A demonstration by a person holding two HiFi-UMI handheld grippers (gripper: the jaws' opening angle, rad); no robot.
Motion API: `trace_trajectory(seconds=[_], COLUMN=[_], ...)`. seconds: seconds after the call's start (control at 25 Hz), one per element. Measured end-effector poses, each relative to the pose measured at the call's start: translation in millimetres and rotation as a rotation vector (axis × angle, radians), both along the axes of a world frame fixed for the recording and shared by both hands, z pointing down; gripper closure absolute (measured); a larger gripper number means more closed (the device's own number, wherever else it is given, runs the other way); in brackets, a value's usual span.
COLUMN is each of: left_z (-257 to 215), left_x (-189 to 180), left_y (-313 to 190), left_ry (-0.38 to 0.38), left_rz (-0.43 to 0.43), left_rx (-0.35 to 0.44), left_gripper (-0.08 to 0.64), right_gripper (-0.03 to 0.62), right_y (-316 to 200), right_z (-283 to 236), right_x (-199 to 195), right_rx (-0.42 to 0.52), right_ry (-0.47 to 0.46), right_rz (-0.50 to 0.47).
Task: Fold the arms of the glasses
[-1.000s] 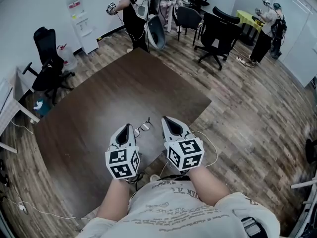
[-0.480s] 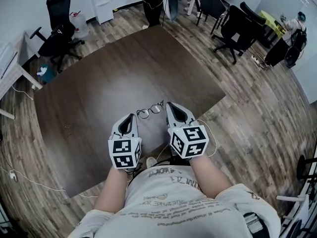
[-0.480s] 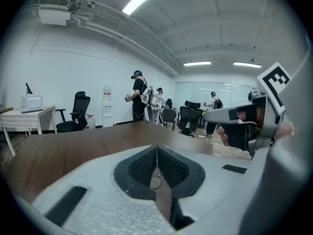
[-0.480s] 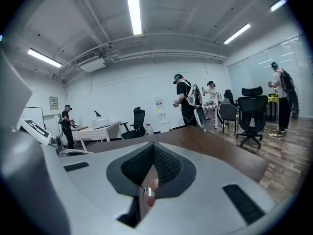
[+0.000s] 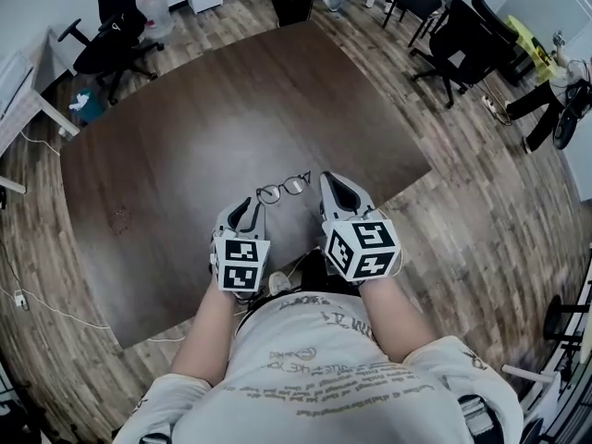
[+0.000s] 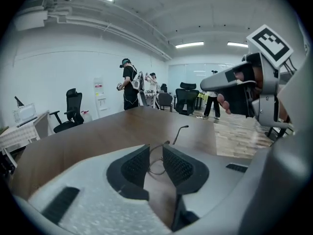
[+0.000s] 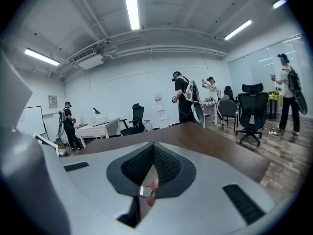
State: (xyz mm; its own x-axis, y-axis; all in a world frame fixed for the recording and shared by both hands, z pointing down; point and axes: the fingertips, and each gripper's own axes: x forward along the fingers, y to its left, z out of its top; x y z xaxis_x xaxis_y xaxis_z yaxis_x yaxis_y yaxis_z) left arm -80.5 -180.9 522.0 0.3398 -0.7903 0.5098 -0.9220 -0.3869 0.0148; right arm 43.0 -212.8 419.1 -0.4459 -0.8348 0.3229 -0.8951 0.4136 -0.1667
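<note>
Head view: glasses (image 5: 284,189) lie arms unfolded on the table (image 5: 176,128) just ahead of left gripper (image 5: 250,207), jaws slightly apart, and right gripper (image 5: 335,187), closed empty; approach step, next likely pinch one arm.

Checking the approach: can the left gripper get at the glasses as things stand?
Probably yes: the left gripper has its jaws apart, and the glasses lie just ahead, in line with the gap.

Dark brown table (image 5: 213,109) mid-frame on plank floor (image 5: 481,220). Black office chair (image 5: 116,35) upper left, swivel chair (image 5: 458,35) upper right. Person (image 5: 546,100) at right edge.
</note>
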Motion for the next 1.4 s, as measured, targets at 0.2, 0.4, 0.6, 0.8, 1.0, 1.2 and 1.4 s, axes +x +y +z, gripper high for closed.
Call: trace_trajectory(seconds=[0.2,0.4,0.6,0.8,1.0,1.2,1.4], left_z=[33.0,55.2,69.0,72.8,73.0,74.3,76.2], left_x=[-0.4,1.4,6.3,6.9,6.2,12.6,25.9], left_y=[-12.8,-28.1,-36.8,-42.2,-49.0,-54.3,-60.6], left_ry=[-0.069,-0.118,-0.133,-0.152,-0.172,-0.207,-0.304], left_rz=[-0.016,-0.043,-0.073,-0.102,-0.134,-0.127,-0.099], left_rx=[-0.059,-0.092,-0.12,-0.126,-0.136,-0.152,-0.14], left_gripper=[0.477,0.477,0.479,0.479,0.529,0.534,0.535], right_gripper=[0.581,0.581,0.581,0.581,0.581,0.581,0.581], right_y=[-8.1,-19.2,-29.8,-40.2,-48.5,-55.3,-59.3], right_z=[10.8,17.7,24.4,26.8,32.4,35.8,41.7], right_x=[17.0,33.7,48.5,61.6,67.6,72.8,81.9], right_rx=[-0.031,-0.052,-0.068,-0.079,-0.094,-0.107,-0.121], right_ry=[0.006,0.015,0.018,0.02,0.019,0.017,0.016], right_rz=[0.017,0.028,0.027,0.029,0.022,0.02,0.023])
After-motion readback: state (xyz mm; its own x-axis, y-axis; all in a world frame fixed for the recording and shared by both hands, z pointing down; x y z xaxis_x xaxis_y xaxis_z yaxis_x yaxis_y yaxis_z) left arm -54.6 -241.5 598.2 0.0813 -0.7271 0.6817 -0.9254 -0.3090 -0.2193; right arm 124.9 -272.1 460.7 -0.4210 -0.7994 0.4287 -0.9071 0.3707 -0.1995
